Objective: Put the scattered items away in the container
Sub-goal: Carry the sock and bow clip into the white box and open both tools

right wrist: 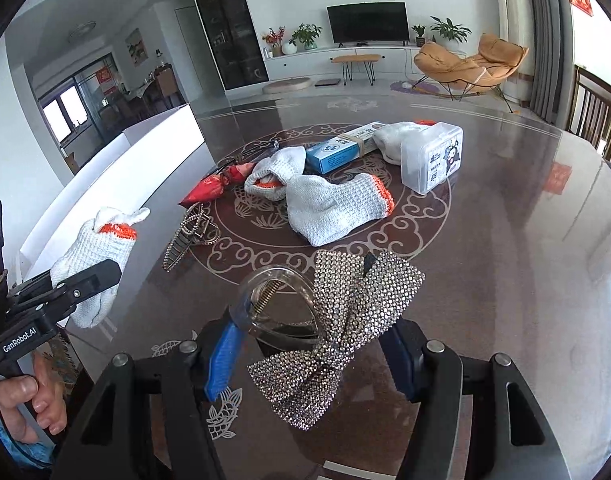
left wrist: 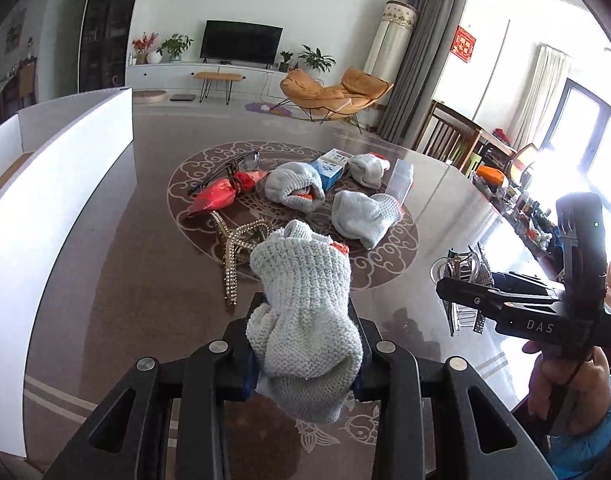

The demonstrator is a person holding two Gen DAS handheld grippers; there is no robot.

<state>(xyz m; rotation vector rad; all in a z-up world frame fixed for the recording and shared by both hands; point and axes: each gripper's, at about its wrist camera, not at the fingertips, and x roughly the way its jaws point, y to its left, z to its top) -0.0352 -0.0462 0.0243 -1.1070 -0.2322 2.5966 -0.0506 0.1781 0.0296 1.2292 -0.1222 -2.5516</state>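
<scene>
**Both grippers have something to put away**

The left gripper [left wrist: 305, 344] sits at the bottom middle of its own view. Its two jaws squeeze a white knitted glove [left wrist: 301, 320] with an orange cuff. The glove is soft, so it bunches up between the jaws and flops over them. It hangs in the air above the brown table [left wrist: 125, 280].

The right gripper [right wrist: 309, 344] is at the bottom middle of its view. It is closed on a sparkly bow hair clip [right wrist: 337, 320]. The blue pad on the left side presses on the clear plastic part of the clip, and the bow leans to the right. The clip looks hard and slippery, so it might twist in the grip.

The white box [left wrist: 65, 184] is the container. It stands on the left side of both views, just beside the held glove. It is probably the next stop, since its open top is close by.

More things wait in the middle of the table: two more gloves [right wrist: 333, 208], a red packet [right wrist: 213, 188], a blue carton [right wrist: 341, 152], a clear tub [right wrist: 431, 158], glasses [left wrist: 237, 164] and a beaded clip [right wrist: 189, 236]. They lie close together, some touching. So most of the tidying is not done yet.
</scene>
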